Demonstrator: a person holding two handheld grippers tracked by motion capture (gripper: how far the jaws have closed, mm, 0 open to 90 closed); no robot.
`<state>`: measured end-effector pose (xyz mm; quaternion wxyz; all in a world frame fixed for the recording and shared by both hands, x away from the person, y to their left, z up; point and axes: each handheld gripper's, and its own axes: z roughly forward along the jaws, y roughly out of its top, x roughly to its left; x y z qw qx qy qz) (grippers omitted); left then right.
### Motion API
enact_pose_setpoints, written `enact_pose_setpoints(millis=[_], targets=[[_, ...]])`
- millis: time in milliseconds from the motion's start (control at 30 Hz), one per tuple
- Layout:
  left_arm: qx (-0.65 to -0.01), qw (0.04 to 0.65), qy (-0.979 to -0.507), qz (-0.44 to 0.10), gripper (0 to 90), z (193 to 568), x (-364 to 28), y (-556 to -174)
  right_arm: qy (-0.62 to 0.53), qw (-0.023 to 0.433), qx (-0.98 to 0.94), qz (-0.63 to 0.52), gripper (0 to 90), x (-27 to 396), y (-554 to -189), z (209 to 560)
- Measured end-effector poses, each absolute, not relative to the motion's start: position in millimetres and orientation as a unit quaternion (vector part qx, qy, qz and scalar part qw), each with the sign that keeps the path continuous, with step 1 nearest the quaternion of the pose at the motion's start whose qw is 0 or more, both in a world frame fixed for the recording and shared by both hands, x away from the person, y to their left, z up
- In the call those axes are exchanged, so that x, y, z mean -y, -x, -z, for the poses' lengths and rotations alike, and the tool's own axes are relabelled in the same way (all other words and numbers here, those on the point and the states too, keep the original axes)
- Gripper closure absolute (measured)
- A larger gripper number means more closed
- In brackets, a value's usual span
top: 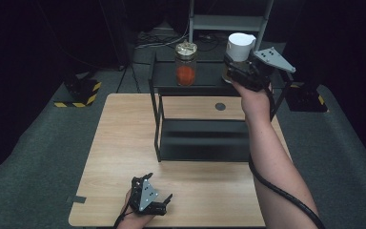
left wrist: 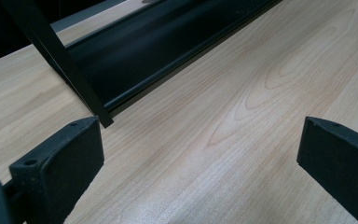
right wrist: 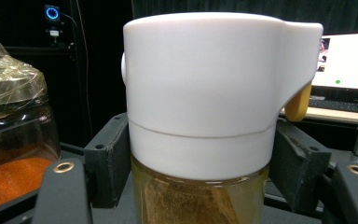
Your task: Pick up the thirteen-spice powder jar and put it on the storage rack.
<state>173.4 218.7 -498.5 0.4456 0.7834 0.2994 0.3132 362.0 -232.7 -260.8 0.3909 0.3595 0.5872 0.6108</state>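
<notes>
A glass jar with a tall white lid (top: 239,47) stands at the right end of the black rack's top shelf (top: 205,78). It holds a brownish-yellow powder (right wrist: 191,200). My right gripper (top: 236,71) is shut on this jar just below the lid, one jaw on each side (right wrist: 198,158). To its left on the same shelf stands a second jar (top: 186,64) with orange-red powder and a crinkled clear wrap over its top (right wrist: 14,154). My left gripper (top: 161,187) rests on the wooden table near the front edge, open with only bare wood between its jaws (left wrist: 200,154).
The black two-tier rack (top: 200,138) takes up the table's (top: 124,143) middle and back right, and its corner post (left wrist: 60,60) rises just ahead of the left gripper. A dark round mark (top: 220,106) lies on the table under the top shelf. A lit monitor (right wrist: 349,60) stands behind.
</notes>
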Motion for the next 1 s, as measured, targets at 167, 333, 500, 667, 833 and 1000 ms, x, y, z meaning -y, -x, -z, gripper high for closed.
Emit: enact_pose_setpoints(millis=[167,333,500,667,833,1000], targets=[[-0.299,0.445,-0.784,-0.314,0.6,498,-218,-173,-0.364,0.390,-0.588,-0.608,29.2,231,-361,259],[-0.298,0.444,-0.784,-0.314,0.6,499,-218,-173,-0.365,0.383,-0.589,-0.611,21.8,233,-359,256],[-0.297,0.444,-0.785,-0.314,0.6,498,-218,-173,-0.369,0.386,-0.587,-0.608,9.3,229,-356,256],[-0.296,0.443,-0.786,-0.315,0.6,498,-218,-173,-0.369,0.389,-0.588,-0.606,0.0,228,-351,257],[-0.295,0.443,-0.786,-0.314,0.6,498,-218,-173,-0.367,0.391,-0.588,-0.605,0.0,230,-346,258],[-0.295,0.443,-0.787,-0.313,0.6,498,-217,-174,-0.362,0.390,-0.591,-0.607,0.0,232,-338,260]])
